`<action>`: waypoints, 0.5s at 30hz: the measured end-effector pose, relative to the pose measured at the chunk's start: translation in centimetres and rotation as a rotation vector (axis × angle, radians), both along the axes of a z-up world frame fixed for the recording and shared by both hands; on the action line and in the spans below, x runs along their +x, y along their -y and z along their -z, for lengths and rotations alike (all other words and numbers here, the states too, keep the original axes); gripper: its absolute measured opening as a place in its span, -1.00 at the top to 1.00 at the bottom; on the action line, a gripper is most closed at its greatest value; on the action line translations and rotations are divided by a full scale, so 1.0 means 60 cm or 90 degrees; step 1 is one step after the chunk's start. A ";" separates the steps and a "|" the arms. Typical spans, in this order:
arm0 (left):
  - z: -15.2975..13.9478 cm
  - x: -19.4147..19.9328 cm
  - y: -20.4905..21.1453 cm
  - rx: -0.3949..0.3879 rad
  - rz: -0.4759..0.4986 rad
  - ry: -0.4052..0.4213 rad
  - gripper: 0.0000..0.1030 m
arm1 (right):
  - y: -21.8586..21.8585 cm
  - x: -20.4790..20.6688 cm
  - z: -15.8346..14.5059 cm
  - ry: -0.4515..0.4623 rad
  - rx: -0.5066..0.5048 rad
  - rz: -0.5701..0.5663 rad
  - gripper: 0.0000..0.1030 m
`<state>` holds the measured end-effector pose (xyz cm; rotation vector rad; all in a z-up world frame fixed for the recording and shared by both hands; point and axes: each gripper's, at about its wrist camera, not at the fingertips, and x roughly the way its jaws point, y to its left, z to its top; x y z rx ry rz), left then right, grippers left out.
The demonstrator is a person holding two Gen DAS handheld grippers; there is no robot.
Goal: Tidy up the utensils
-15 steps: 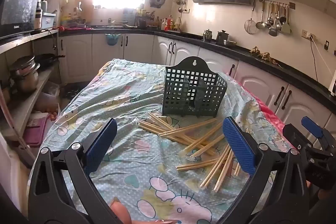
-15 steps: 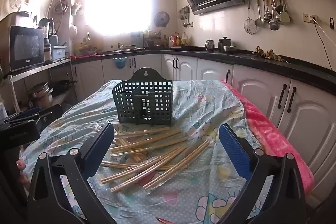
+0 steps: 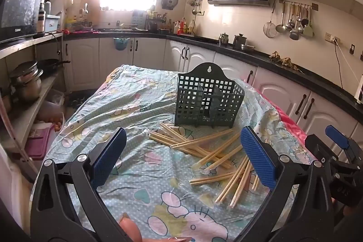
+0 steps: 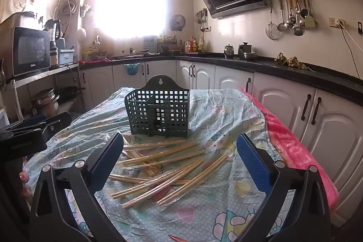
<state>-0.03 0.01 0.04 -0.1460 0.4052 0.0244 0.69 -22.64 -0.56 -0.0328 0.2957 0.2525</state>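
Left wrist view: left tool released, jaws spread wide, nothing between them, hovering above the surface. Chopsticks lie scattered flat on the cloth, ahead and to the right of this tool, most of the pile close to its right pad. Long axes are mixed: some run left-right, several run near-far down by the right pad. Green caddy stands upright just beyond the pile, far centre-right; nothing visible in its compartments. Right tool shows at the right edge, near the pile's right end.

Right wrist view: right tool also released, jaws wide apart, empty. Chopsticks sit straight ahead, centred between its pads, fanned mostly left-near to right-far. Caddy directly beyond them, just touching or next to the farthest sticks; cannot tell which. Left tool at left edge, off to the side of the pile.

Judgement: right tool is better lined up; the pile is centred on it, and sticks lie roughly across its closing line.
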 end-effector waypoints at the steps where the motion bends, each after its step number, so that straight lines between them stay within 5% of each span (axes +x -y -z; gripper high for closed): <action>1: 0.000 0.000 0.000 0.000 0.001 -0.001 -0.81 | 0.000 -0.001 -0.002 0.001 0.000 0.000 -0.88; 15: -0.010 -0.004 0.009 0.000 0.002 0.003 -0.81 | -0.005 -0.004 -0.001 0.009 -0.004 -0.001 -0.88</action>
